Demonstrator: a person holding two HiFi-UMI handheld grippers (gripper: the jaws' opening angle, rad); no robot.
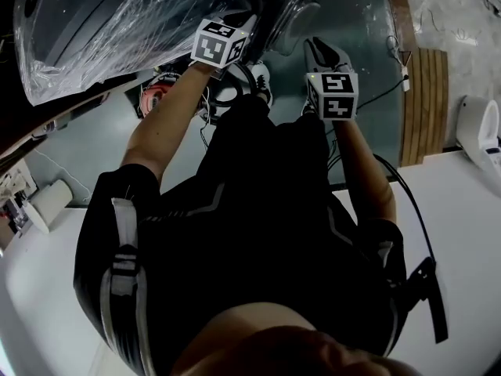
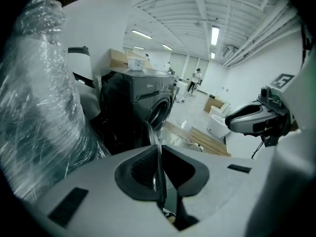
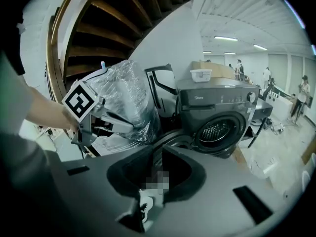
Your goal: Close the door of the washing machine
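Below our head camera, we see a person in black holding out both arms over a pale floor. The left gripper and the right gripper reach forward side by side. The glass-bowled door of the washing machine stands open just ahead, between the two. A plastic-wrapped bundle fills the upper left. In the left gripper view, we see that gripper's jaws pressed together with nothing between them. The dark washing machine stands beyond, and its door shows edge-on above the jaws, swung out toward us. The right gripper hangs at the right. In the right gripper view, the jaws are parted a little and hold nothing. The machine faces us with its drum mouth uncovered, and the door hangs open at the mouth's lower left, near the jaw tips. We judge the door stiff and fairly heavy, swinging freely on its hinge. The glass bowl looks slippery, so the rim's free edge is the place to push. The latch probably needs a firm final press.
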